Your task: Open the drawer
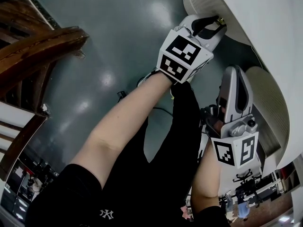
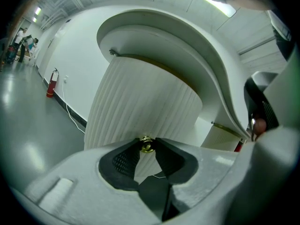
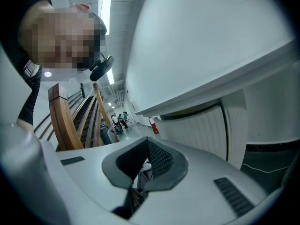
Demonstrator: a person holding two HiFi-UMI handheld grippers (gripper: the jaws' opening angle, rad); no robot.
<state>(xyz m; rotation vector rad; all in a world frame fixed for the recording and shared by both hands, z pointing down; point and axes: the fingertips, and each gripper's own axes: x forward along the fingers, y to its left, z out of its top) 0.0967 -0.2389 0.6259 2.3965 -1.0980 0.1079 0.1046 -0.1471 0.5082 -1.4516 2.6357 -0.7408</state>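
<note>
Head view, left gripper (image 1: 216,23): reaches to the far right on an outstretched arm, with its tips at the edge of the ribbed white drawer front (image 1: 201,1).
Head view, right gripper (image 1: 236,73): nearer and further right, beside a second ribbed panel (image 1: 271,109), and not touching the drawer.
Left gripper view, brass knob (image 2: 146,146): sits right between the jaw tips, which appear to press on both its sides, so I judge the knob gripped.
Left gripper view, drawer front: curved and fluted, it rises just behind the knob under a rounded white top (image 2: 187,41). I see no gap, so I judge the drawer closed.
Left gripper view, pull: the knob is small and round and held only at the very tips. Seat it deeper if possible, firm the squeeze, then draw straight back along the knob's stem without twisting or lifting.
Left gripper view, risk: the tips may slip off the knob if the pull runs off-axis or jerks.
Right gripper view, right gripper: the pads meet at the tips with nothing between them.
Right gripper view, advice: hold it to the side, clear of the drawer's path.
</note>
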